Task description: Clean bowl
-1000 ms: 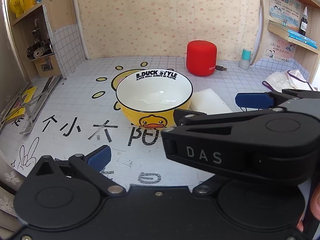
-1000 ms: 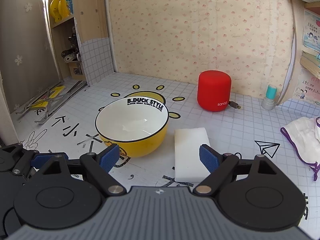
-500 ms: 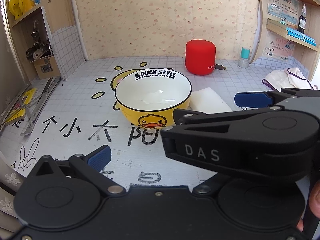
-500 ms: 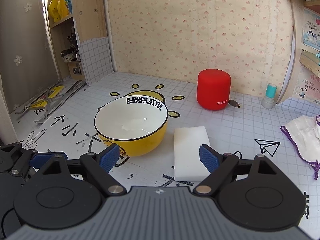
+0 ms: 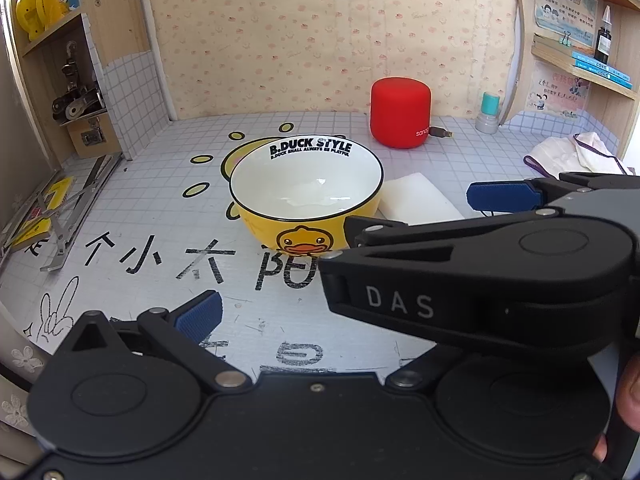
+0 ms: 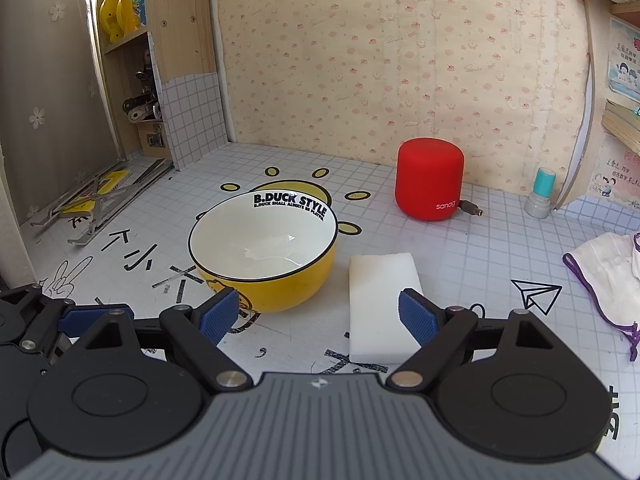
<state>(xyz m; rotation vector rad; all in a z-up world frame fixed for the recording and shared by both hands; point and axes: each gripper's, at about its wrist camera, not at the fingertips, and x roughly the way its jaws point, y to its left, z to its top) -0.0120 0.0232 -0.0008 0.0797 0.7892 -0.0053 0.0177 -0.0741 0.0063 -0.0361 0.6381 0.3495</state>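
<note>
A yellow duck bowl (image 5: 306,196) (image 6: 262,248) with a white, empty inside stands upright on the gridded mat. A white sponge block (image 5: 416,200) (image 6: 380,292) lies flat just right of it, apart from the bowl. My right gripper (image 6: 318,316) hovers open in front of both, one blue pad near the bowl's front wall, the other over the sponge's near end. My left gripper (image 5: 308,312) hangs open to the left and nearer; only its left pad (image 5: 200,316) shows. The right gripper's black housing (image 5: 480,280) hides its other finger.
A red cylindrical speaker (image 6: 430,180) with a plugged-in cable stands behind the sponge. A white cloth with purple trim (image 6: 604,272) lies at the right edge. A teal-capped bottle (image 6: 542,192) stands at the back right, and a folded metal stand (image 6: 92,208) by the left shelf.
</note>
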